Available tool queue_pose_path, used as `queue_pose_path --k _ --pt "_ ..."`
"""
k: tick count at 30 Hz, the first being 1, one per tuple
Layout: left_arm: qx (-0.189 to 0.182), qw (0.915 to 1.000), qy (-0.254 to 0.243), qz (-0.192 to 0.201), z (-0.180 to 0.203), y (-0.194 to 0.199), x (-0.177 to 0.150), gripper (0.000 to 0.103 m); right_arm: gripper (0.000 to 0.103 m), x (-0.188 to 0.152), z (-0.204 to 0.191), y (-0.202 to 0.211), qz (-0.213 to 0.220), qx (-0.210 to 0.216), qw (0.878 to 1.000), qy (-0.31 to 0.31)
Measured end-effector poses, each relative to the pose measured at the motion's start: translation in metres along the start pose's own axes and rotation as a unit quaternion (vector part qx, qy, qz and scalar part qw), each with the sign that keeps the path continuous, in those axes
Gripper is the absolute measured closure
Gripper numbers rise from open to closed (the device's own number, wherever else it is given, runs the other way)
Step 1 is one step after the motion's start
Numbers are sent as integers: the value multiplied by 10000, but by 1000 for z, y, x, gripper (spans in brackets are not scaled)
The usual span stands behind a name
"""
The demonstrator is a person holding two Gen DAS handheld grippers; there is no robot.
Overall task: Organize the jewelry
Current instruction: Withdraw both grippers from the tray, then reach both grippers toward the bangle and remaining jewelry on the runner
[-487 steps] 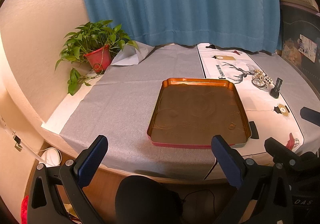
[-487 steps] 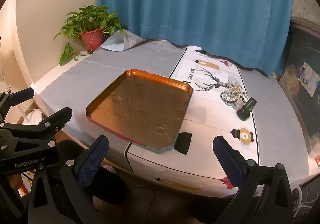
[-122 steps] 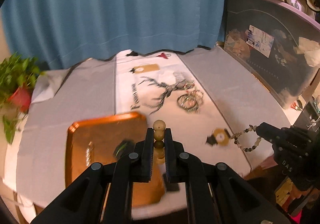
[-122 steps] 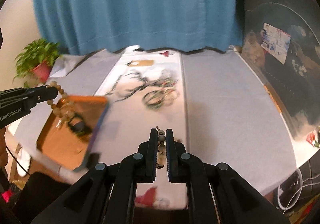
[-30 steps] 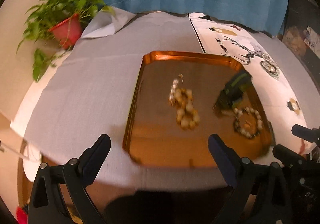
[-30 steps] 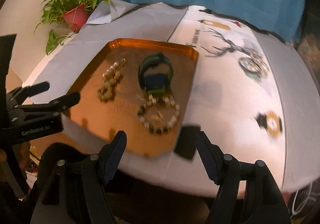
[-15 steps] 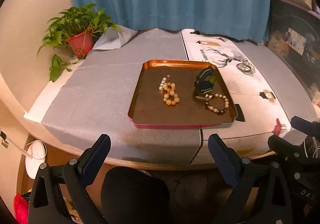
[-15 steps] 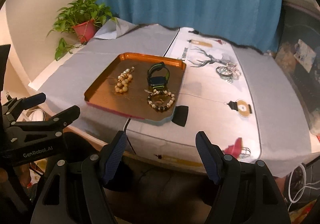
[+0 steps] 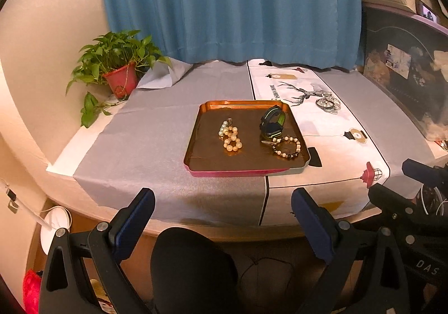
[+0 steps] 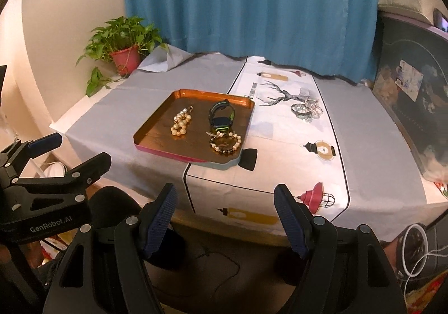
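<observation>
Blue curtain point(image 9: 229, 6) fills the upper centre of both views, backing a table point(image 9: 156, 129) under grey cloth with a white printed runner point(image 10: 291, 151) down its right half.

Potted plant point(image 9: 117, 73), red pot, upper left of frame.

Tray point(image 9: 201, 162), copper-coloured, shallow rim, centre of frame, straddling the edge between cloth and runner. Holds three pieces, apart from one another:
- Watch point(image 9: 272, 122), black with green trim, far right of the tray, band looped. Stiff case, flexible band; judged best taken across the band.
- Dark-and-pale bead bracelet point(image 9: 287, 147), near right of the tray, just below the watch. Light, limp; likely to sag or roll, so pinch across a few beads.
- Cream bead strand point(image 9: 231, 137), centre-left of the tray, loosely coiled. Smooth round beads, probably slippery.

Silver bangle cluster point(image 10: 306, 110), on the runner right of the tray, not yet collected. Rigid, thin, likely to slide on cloth.

Left gripper point(image 9: 222, 218): jaws spread wide, empty, low at the table's near edge. Right gripper point(image 10: 225, 216): jaws parted, empty, likewise low.

Change since sixteen seconds ago: tray then bare, watch and jewellery beside it on the runner. Four seconds ago each gripper was pinching a bead strand; both are now let go and drawn back.
</observation>
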State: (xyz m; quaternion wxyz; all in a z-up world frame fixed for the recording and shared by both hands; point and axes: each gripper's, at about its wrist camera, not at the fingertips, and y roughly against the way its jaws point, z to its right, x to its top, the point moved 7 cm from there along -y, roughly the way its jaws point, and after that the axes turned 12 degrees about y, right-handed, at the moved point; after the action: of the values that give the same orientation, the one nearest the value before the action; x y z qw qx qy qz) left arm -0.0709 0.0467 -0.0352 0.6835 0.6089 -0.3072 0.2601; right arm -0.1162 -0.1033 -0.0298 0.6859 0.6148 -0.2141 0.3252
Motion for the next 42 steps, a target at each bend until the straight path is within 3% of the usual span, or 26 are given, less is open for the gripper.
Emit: queue_pose_path --k 14,29,35,42 --pt "5 10000 -58 14 5 5 -4 6 31 -4 0 6 30 6 10000 -11" --pt "-12 9991 -286 -314 27 -33 0 6 31 -7 23 -23 -261 55 9994 -217" --pt "-49 9981 -400 -462 48 -55 7 6 31 -11 50 -41 -357 -11 9985 -405" --pt "-131 9981 -316 -518 76 -87 36 6 31 -15 124 -74 -518 -366 9944 -850"
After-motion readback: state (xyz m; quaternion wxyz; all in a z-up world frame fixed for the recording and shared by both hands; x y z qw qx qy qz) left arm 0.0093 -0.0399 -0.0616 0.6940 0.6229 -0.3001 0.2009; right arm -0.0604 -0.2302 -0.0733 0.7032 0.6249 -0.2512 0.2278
